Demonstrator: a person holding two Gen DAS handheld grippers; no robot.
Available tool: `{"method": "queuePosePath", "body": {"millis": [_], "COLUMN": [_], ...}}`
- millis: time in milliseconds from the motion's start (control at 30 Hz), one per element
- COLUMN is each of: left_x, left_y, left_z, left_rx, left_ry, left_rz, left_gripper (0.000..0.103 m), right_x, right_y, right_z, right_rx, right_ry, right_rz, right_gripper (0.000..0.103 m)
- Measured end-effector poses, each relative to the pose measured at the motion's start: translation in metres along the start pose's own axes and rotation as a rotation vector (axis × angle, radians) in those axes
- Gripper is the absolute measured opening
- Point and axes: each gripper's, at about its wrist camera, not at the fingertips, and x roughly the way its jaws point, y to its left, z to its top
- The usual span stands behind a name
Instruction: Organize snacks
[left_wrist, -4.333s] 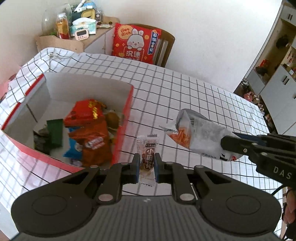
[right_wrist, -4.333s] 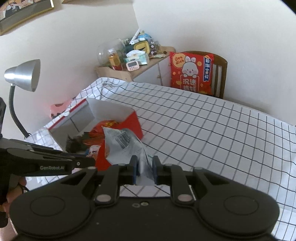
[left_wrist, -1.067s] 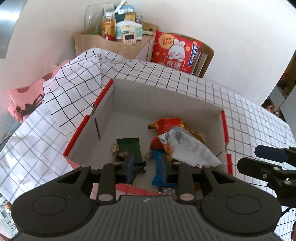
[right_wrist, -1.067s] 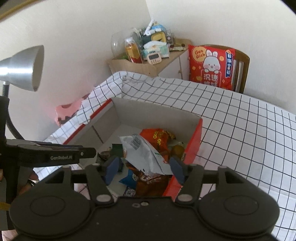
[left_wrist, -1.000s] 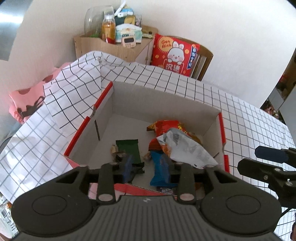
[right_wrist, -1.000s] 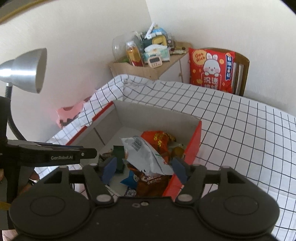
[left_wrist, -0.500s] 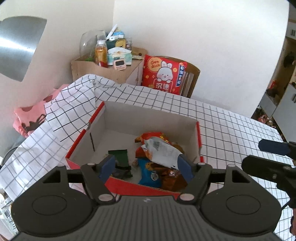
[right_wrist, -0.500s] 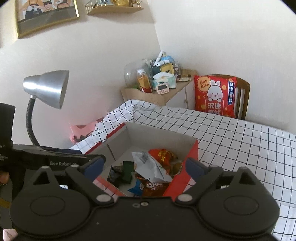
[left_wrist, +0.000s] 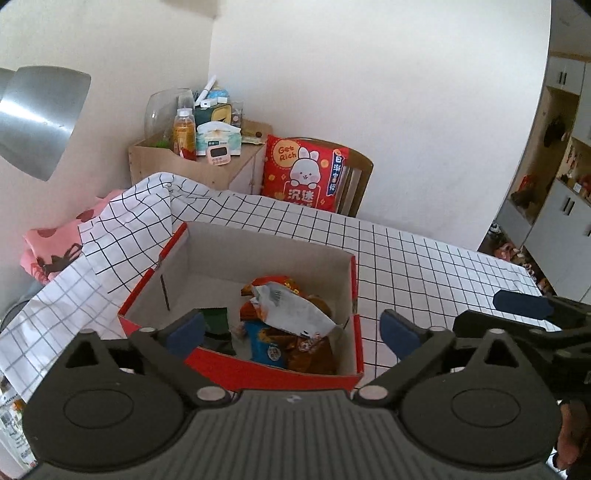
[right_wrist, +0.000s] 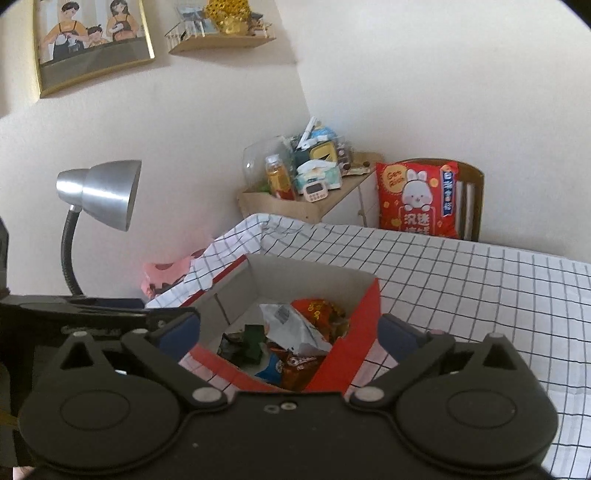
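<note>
Our left gripper (left_wrist: 291, 328) has just been spreading its jaws and they now stand wide with nothing between them, and our right gripper (right_wrist: 288, 332) has done the same and is equally empty; both hang above the near edge of the red box (left_wrist: 280, 373), the landmark for all that follows. Inside the box, against its right wall, lies the crinkled silver packet (left_wrist: 295, 310) on top of a heap of glossy orange and red bags (left_wrist: 310, 343), with a blue pouch (left_wrist: 267, 349) under its near end and a flat dark green wrapper (left_wrist: 216, 319) to the left on the pale cardboard floor. The small sachet we cannot pick out from here; it may be buried near the front wall. What worries us is the silver packet: it is slick foil, puffed and tilted toward the right rim, so a knock could slide it out. The box is light card on a loose checked cloth (left_wrist: 424, 266) that is bunched up behind its left wall, so a finger catching the rim could drag it
</note>
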Motion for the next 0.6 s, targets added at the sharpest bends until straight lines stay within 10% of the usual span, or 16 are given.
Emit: {"method": "queuePosePath", "body": {"millis": [600], "left_x": [-0.013], "left_y": [-0.008], "left_z": [-0.001], "left_rx": [-0.007], "left_ry": [-0.021], "left_rz": [0.017], "left_gripper": [0.103], "right_x": [-0.005], "right_y": [-0.002], "right_z": [-0.003], "right_rx": [0.004], "right_ry": [-0.029], "right_rz": [-0.027], "right_gripper": [0.103]}}
